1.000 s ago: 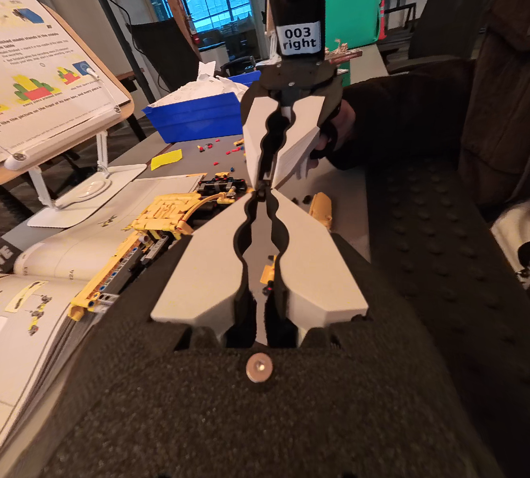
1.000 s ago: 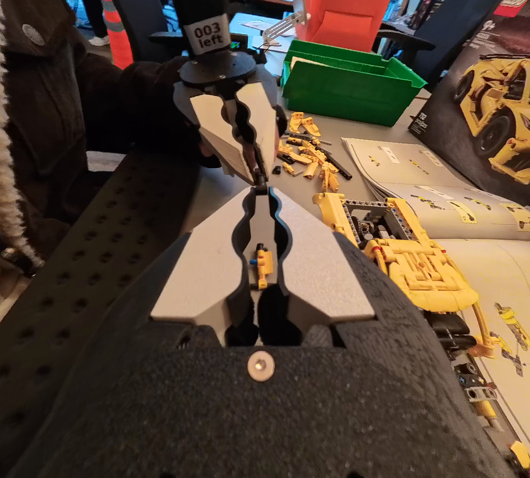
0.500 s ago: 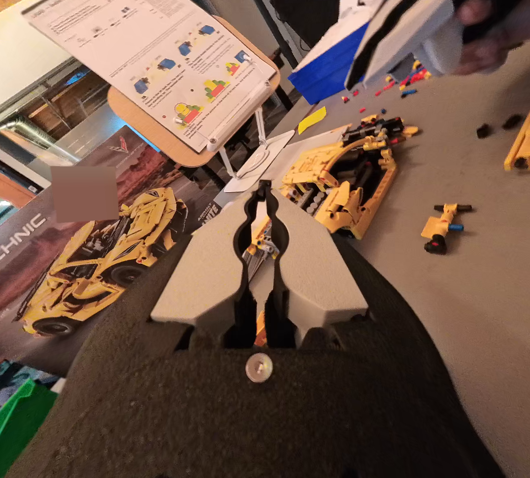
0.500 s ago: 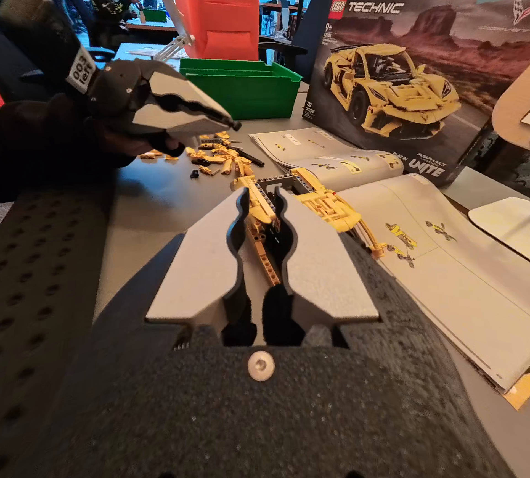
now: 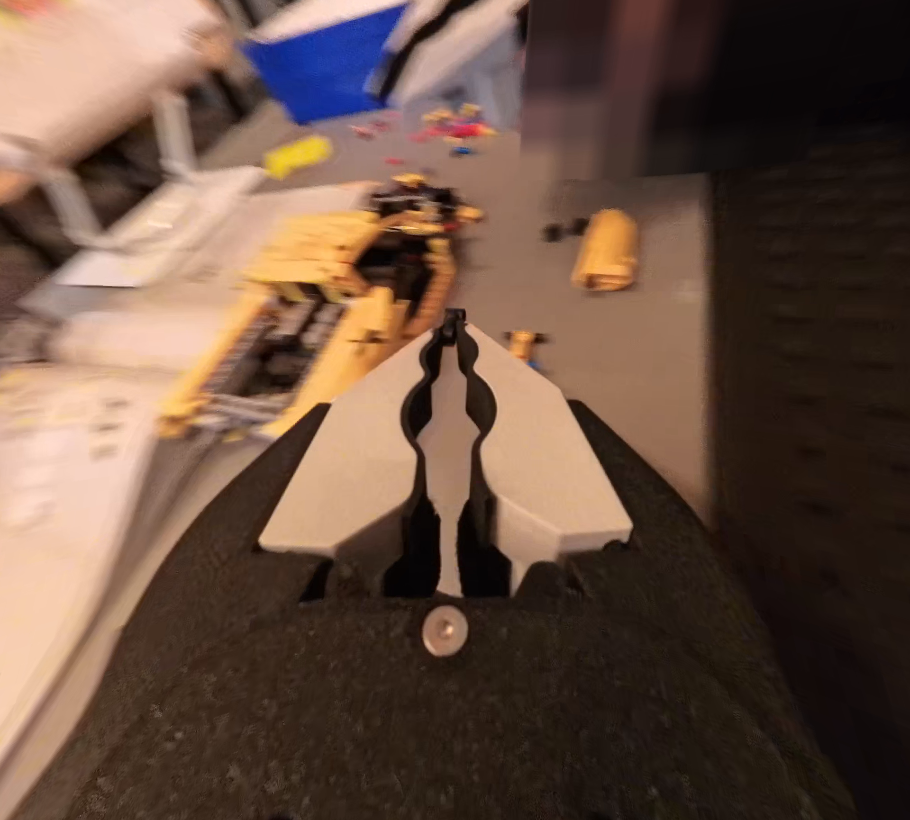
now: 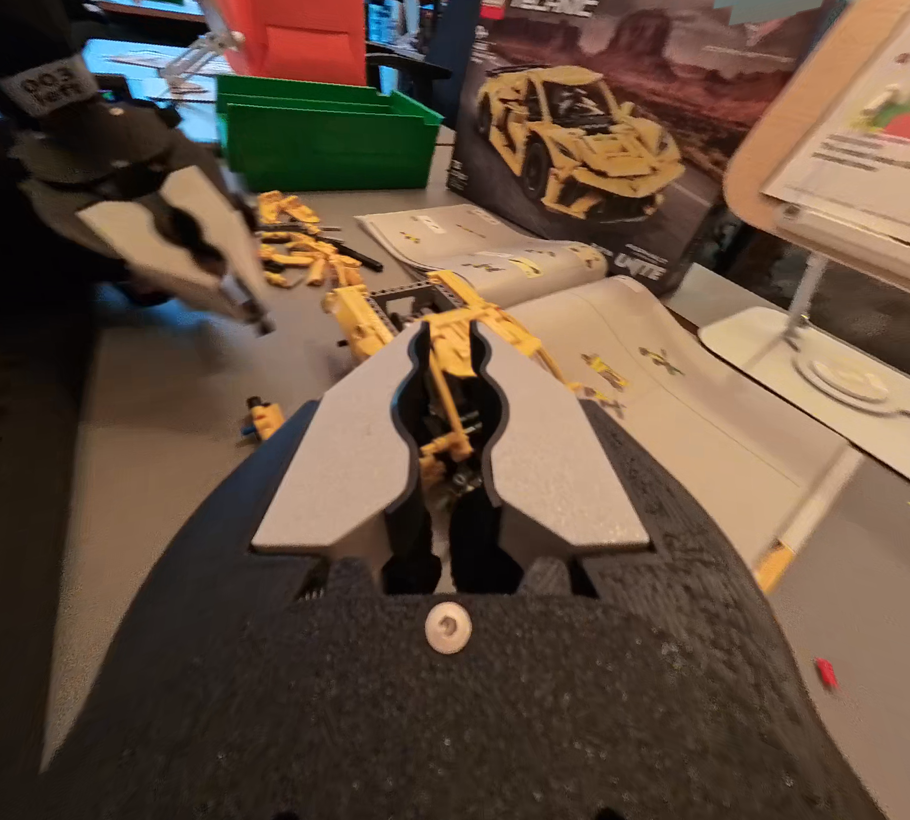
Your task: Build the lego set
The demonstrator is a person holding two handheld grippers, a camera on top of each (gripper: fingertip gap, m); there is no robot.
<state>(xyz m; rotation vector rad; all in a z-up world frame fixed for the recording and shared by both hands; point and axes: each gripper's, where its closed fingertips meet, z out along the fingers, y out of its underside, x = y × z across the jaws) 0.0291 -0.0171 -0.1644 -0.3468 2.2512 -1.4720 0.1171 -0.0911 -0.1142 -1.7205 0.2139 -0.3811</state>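
The partly built yellow car model [image 6: 364,329] lies on the grey table beside the open instruction booklet [image 6: 492,250], and also shows in the blurred left wrist view [image 5: 315,304]. My left gripper [image 5: 453,329] is shut on a small black piece [image 5: 453,321] just right of the model; the right wrist view shows it too [image 6: 256,324]. My right gripper [image 6: 447,336] is open over the model's near end, which shows through the gap. A small yellow sub-assembly [image 6: 265,417] lies on the table between the grippers [image 5: 524,343].
A pile of loose yellow parts [image 6: 305,250], a green bin [image 6: 325,142] and a red bag [image 6: 290,9] are at the back. The set's box [image 6: 591,132] and a document stand [image 6: 837,186] are on the right. A blue bin [image 5: 335,58] and a yellow panel [image 5: 605,255] are in the left wrist view. Across from one pair of fingers to the other is roughly 12 centimetres.
The grippers, tip to tip a second ago, have parted. My left gripper swung off toward the box, then back beside the model. My right gripper has opened and moved over the model's end.
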